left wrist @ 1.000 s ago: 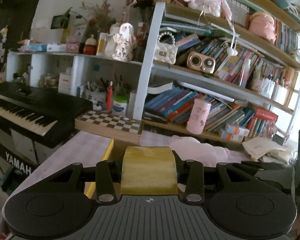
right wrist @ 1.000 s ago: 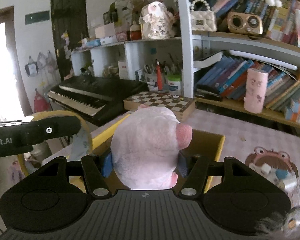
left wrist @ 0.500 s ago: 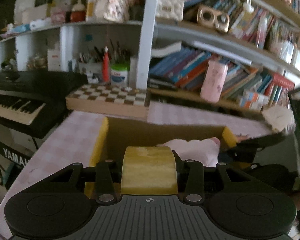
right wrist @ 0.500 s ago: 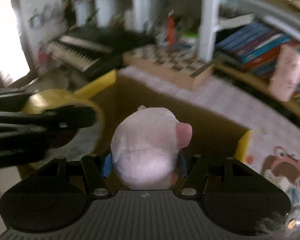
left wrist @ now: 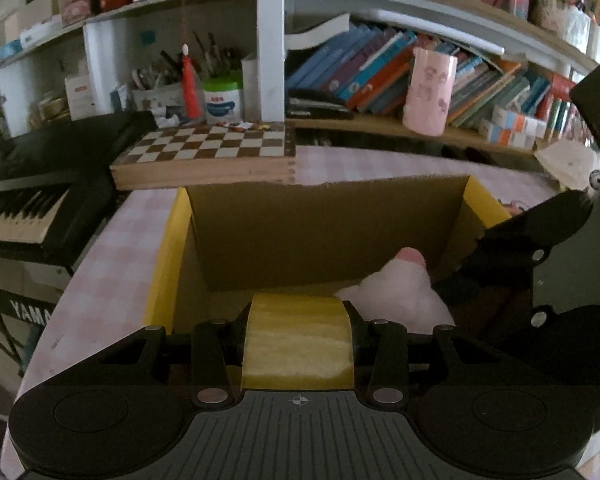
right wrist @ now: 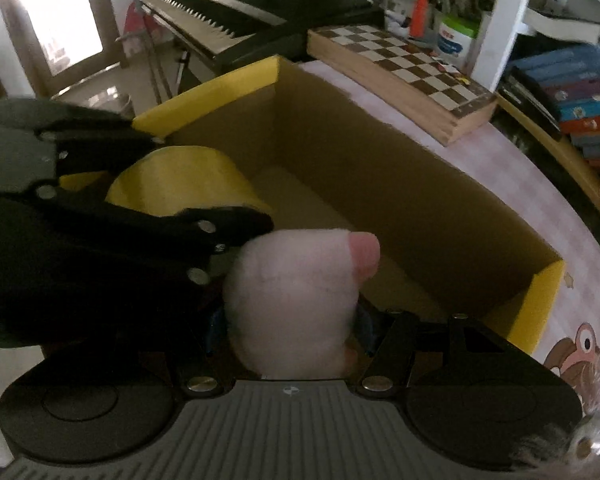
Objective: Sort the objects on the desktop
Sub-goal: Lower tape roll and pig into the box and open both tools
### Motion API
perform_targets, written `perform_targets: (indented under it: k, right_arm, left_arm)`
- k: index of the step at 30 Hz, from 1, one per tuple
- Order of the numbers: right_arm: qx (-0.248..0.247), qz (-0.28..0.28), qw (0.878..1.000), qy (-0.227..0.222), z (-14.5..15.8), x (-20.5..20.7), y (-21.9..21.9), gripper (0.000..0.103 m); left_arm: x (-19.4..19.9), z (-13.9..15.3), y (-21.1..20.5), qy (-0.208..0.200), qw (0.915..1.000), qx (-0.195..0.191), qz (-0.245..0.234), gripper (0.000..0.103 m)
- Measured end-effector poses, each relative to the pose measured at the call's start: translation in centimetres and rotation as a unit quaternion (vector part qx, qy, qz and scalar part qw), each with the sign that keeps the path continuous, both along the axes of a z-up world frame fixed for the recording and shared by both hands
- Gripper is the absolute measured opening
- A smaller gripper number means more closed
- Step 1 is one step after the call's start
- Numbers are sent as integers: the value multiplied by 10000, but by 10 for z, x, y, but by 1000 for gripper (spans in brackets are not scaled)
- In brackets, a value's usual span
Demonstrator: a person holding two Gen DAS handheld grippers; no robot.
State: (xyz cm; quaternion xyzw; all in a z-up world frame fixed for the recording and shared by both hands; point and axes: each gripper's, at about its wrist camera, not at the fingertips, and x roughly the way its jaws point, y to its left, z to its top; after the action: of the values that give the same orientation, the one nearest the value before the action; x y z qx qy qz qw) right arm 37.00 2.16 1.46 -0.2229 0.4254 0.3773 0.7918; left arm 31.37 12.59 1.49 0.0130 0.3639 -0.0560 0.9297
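My left gripper (left wrist: 298, 336) is shut on a yellow tape roll (left wrist: 298, 342) and holds it over the near edge of an open cardboard box with yellow flaps (left wrist: 168, 264). My right gripper (right wrist: 288, 316) is shut on a pink plush toy (right wrist: 296, 304) and holds it over the same box (right wrist: 420, 200). In the right wrist view the tape roll (right wrist: 180, 182) and the left gripper's fingers (right wrist: 204, 224) sit just left of the plush. In the left wrist view the plush (left wrist: 400, 292) shows at the right, inside the box mouth.
A wooden chessboard box (left wrist: 208, 156) lies behind the cardboard box on the pink checked table (left wrist: 112, 264). A black keyboard piano (left wrist: 24, 184) stands at the left. Bookshelves with a pink cup (left wrist: 430, 92) rise behind. A cartoon mat (right wrist: 580, 352) lies at the right.
Both grippers have tilted down and moved forward over the box, carrying the tape roll and the plush. The box interior is now in view and the two grippers are closer together.
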Motion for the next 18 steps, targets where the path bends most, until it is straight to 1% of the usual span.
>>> perform_targets:
  k: [6, 8, 9, 10, 11, 12, 13, 14, 16, 18]
  right_arm:
    - [3, -50, 10000, -5, 0, 1, 0, 59]
    - [2, -78, 10000, -4, 0, 1, 0, 60]
    - [19, -102, 9999, -20, 1, 1, 0, 63]
    - [41, -139, 9999, -74, 2, 2, 0, 66]
    - [68, -172, 9997, -148, 4, 1, -1, 73]
    - [86, -201, 9995, -206, 5, 0, -2, 79]
    - [120, -238, 9994, -241, 6, -1, -3, 80]
    - [142, -284, 9991, -291, 7, -2, -5, 80]
    - [286, -429, 9976, -463, 12, -5, -11, 84]
    - [438, -544, 9962, -516, 16, -9, -17, 84]
  left_arm:
    - [4, 1, 1, 41, 10000, -7, -11, 42]
    - [4, 1, 1, 23, 10000, -23, 5, 44]
    - [3, 1, 1, -12, 10000, -42, 45, 46]
    - [2, 2, 0, -79, 9999, -81, 83, 49]
    - [0, 2, 0, -136, 9997, -145, 141, 52]
    - [-1, 4, -1, -203, 9993, -223, 205, 63]
    - [-4, 7, -2, -312, 9986, -274, 332, 72]
    - [-6, 10, -2, -407, 9977, -291, 458, 86]
    - [-12, 17, -2, -622, 9963, -372, 463, 87]
    - [-19, 25, -4, -788, 9956, -345, 365, 87]
